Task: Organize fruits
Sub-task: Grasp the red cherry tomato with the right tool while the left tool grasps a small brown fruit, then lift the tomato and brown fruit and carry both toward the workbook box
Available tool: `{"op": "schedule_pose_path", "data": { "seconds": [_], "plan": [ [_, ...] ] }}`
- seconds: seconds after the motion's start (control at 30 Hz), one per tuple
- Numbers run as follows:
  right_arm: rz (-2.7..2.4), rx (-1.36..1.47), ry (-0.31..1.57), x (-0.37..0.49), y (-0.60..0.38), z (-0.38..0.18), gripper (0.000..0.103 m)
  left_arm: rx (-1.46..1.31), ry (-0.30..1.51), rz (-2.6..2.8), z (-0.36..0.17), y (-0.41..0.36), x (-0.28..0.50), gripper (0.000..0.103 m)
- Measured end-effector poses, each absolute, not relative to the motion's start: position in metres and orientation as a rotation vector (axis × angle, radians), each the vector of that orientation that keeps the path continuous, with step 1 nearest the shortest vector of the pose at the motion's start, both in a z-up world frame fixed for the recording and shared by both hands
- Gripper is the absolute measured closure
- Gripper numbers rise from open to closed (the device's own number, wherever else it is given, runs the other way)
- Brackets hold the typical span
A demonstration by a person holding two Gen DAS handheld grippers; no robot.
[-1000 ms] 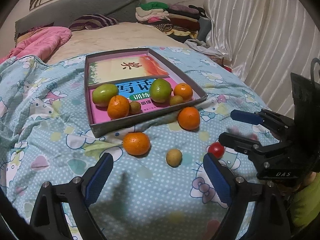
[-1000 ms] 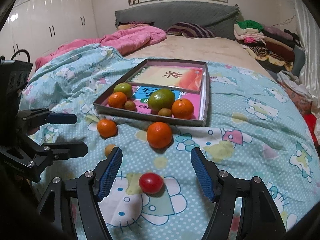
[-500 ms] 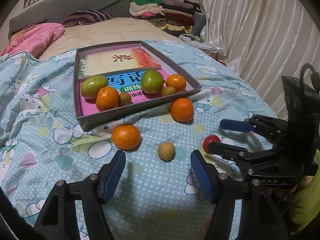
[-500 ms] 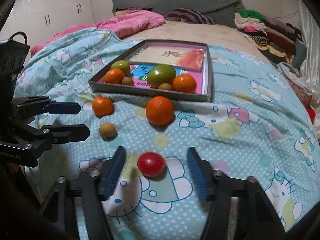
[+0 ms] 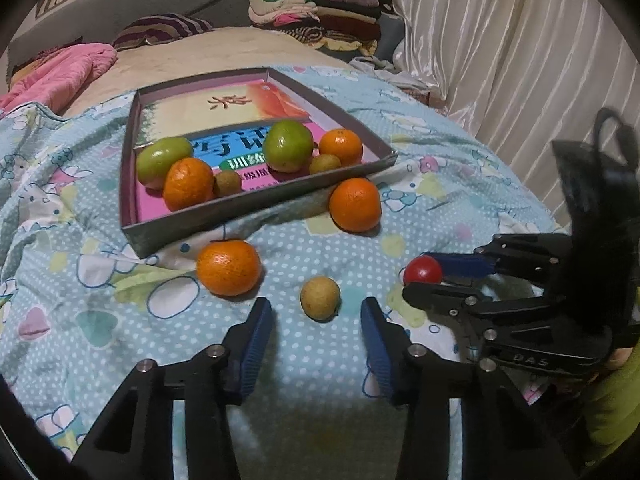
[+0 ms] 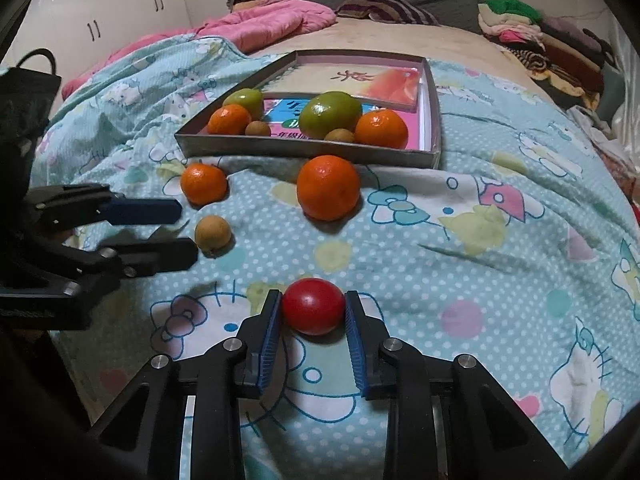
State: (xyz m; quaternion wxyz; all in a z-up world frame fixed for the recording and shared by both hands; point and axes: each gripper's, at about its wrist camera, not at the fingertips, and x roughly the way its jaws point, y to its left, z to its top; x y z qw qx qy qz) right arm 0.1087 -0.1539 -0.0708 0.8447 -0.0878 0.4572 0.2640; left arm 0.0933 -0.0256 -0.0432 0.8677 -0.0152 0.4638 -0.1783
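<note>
Your right gripper was clamped on the red tomato, both blue pads touching its sides while it sat on the blue cartoon blanket. Your left gripper stood spread apart, its fingers on either side of the small tan fruit without touching it. Two oranges lay loose on the blanket: one just in front of the tray's near wall, the other beside its near right corner. The grey tray already held two green fruits, two oranges and two small brown fruits, resting on books.
</note>
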Motion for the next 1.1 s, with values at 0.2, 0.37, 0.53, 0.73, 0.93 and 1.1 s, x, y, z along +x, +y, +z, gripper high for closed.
{"op": "schedule_pose_path", "data": {
  "seconds": [0.2, 0.37, 0.53, 0.73, 0.93, 1.1],
  "plan": [
    [0.546, -0.183, 0.954, 0.109, -0.156, -0.068, 0.072, -0.022, 0.970, -0.383, -0.050, -0.033, 0.101, 0.067],
    [0.536, -0.168, 0.944, 0.110, -0.160, -0.065, 0.072, -0.014, 0.981, -0.382, -0.055, -0.036, 0.107, 0.079],
    [0.551, -0.160, 0.917, 0.109, -0.160, -0.059, 0.072, -0.039, 0.975, -0.385, -0.052, -0.031, 0.106, 0.080],
    [0.563, -0.147, 0.887, 0.108, -0.161, -0.052, 0.072, -0.067, 0.946, -0.396, -0.036, -0.022, 0.098, 0.080],
    [0.570, -0.133, 0.853, 0.108, -0.162, -0.043, 0.072, -0.097, 0.916, -0.383, -0.021, -0.010, 0.095, 0.080],
    [0.570, -0.118, 0.824, 0.111, -0.165, -0.035, 0.072, -0.101, 0.867, -0.354, -0.001, 0.002, 0.100, 0.080]
  ]
}}
